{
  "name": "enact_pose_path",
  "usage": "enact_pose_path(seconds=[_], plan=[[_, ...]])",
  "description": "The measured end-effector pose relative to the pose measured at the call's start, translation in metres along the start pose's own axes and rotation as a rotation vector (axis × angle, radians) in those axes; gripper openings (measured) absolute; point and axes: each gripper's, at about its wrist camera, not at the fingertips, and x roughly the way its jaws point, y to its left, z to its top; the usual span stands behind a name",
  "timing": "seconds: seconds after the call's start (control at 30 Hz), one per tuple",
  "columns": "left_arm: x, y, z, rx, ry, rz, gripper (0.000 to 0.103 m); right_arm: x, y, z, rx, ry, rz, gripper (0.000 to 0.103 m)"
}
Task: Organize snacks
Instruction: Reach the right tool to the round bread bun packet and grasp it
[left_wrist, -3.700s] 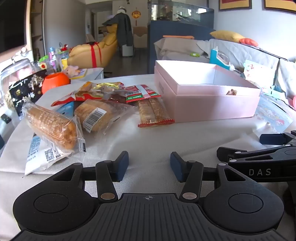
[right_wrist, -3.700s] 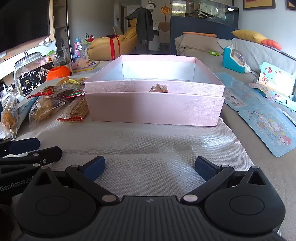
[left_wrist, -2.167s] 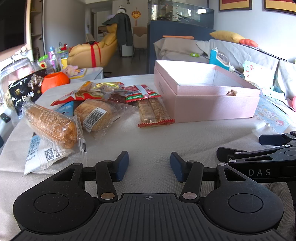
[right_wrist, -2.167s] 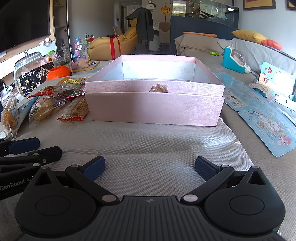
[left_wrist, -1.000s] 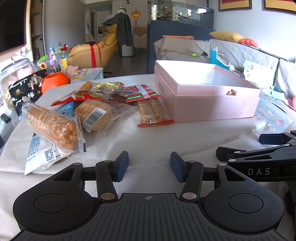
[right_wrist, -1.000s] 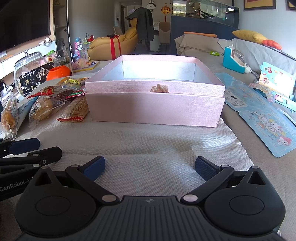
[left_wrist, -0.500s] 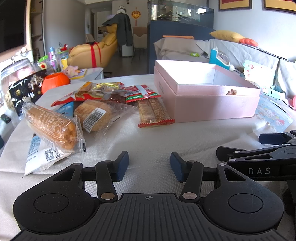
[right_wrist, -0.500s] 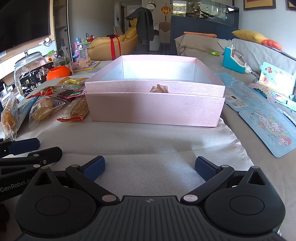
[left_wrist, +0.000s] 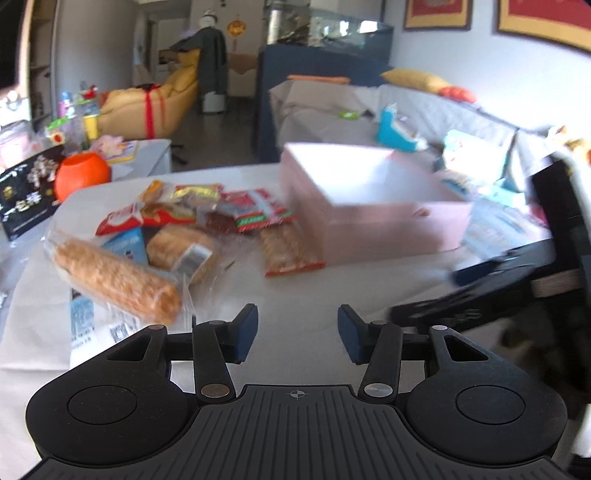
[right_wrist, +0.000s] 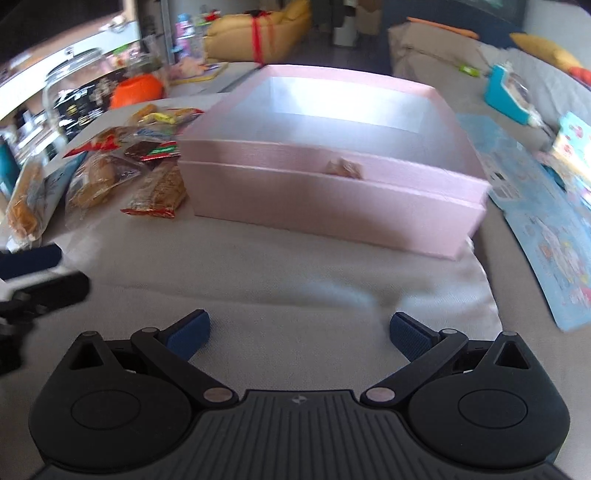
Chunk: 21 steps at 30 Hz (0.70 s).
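An open pink box stands on the cloth-covered table, also in the right wrist view, with one small brown snack at its near wall. Several wrapped snacks lie left of it: a long bread roll, a round bun, a cracker pack and red packets. My left gripper is open and empty above the cloth, near the bread roll. My right gripper is open wide and empty in front of the box.
An orange pot, a black bag and a glass jar stand at the table's far left. Blue cartoon sheets lie right of the box. A sofa with a teal toy is behind.
Both grippers have lifted off the cloth and moved forward; the views are blurred with motion. The right wrist view now looks down into the box. Both stay open and empty.
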Motion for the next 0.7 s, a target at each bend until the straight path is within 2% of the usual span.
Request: enact_pose_path(seconds=[0.07, 0.13, 0.2, 0.27, 0.33, 0.43, 0.53, 0.57, 0.67, 0.7], plan=[[-0.014, 0.008, 0.006, -0.024, -0.023, -0.034, 0.052, 0.004, 0.001, 0.007, -0.006, 0.010, 0.021, 0.103], [-0.030, 0.019, 0.011, -0.053, -0.067, -0.030, 0.052, 0.003, 0.006, 0.016, -0.005, 0.002, 0.056, 0.103], [-0.043, 0.032, 0.015, -0.099, -0.122, 0.018, 0.052, -0.001, 0.017, 0.023, -0.023, -0.041, 0.098, 0.103], [-0.049, 0.053, 0.022, -0.176, -0.160, 0.097, 0.052, -0.004, 0.035, 0.033, -0.051, -0.083, 0.109, 0.103], [-0.044, 0.077, 0.028, -0.262, -0.151, 0.166, 0.052, -0.001, 0.051, 0.040, -0.068, -0.096, 0.124, 0.103], [-0.025, 0.109, 0.031, -0.341, -0.094, 0.220, 0.052, 0.005, 0.074, 0.050, -0.102, -0.098, 0.149, 0.103], [-0.007, 0.122, 0.029, -0.312, -0.045, 0.262, 0.053, 0.004, 0.093, 0.053, -0.156, -0.130, 0.149, 0.102], [-0.003, 0.124, 0.027, -0.297, -0.035, 0.267, 0.056, 0.003, 0.100, 0.054, -0.175, -0.146, 0.149, 0.102], [-0.005, 0.132, 0.017, -0.283, -0.029, 0.244, 0.057, -0.004, 0.110, 0.055, -0.226, -0.183, 0.183, 0.101], [-0.009, 0.136, 0.015, -0.283, -0.029, 0.244, 0.057, -0.006, 0.111, 0.056, -0.237, -0.186, 0.200, 0.098]])
